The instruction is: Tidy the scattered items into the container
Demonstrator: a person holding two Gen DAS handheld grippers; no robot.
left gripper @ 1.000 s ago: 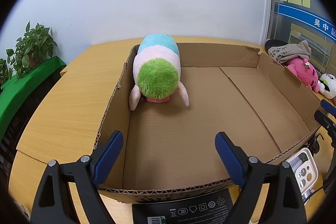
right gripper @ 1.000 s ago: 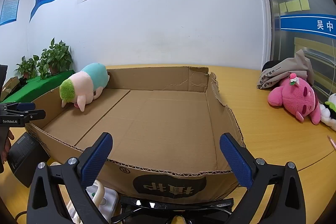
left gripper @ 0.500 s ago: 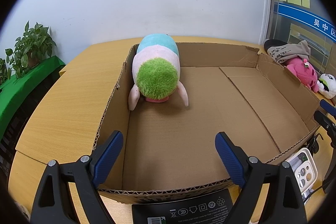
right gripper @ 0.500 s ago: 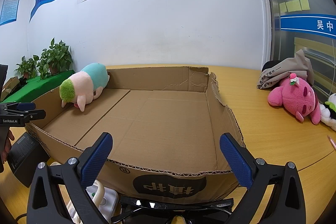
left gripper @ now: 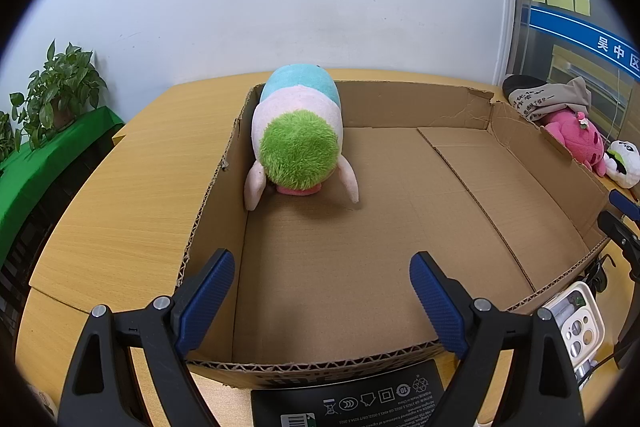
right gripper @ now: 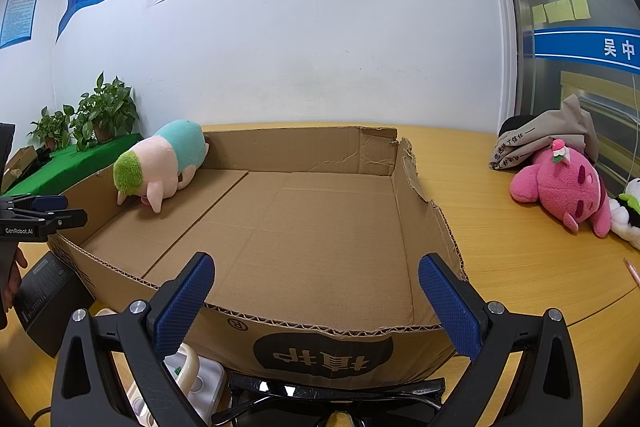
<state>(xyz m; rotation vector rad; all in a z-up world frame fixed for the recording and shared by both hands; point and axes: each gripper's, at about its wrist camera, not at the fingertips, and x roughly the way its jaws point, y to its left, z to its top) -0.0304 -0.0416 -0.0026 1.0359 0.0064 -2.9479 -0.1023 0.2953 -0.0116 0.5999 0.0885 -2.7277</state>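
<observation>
**Both grippers wait at the near edge of the box**

White wall and a round wooden table (right gripper: 520, 267) frame the scene we see. On the table sits a shallow cardboard box (left gripper: 400, 267), its right wall torn and jagged. We find one plush toy (left gripper: 298, 143), green-tufted with a pink and teal body, lying inside the box in the far left corner, against the left wall. Well apart, on the table to the right of the box, a pink plush (right gripper: 564, 183) rests beside a folded beige cloth (right gripper: 552, 135), with a white plush (right gripper: 630, 211) at the edge of view. Our left gripper (left gripper: 322, 291) and right gripper (right gripper: 316, 295) both hover over the near edge of the box, jaws spread wide with nothing between them. Potted plants (right gripper: 104, 111) stand at far left.
</observation>
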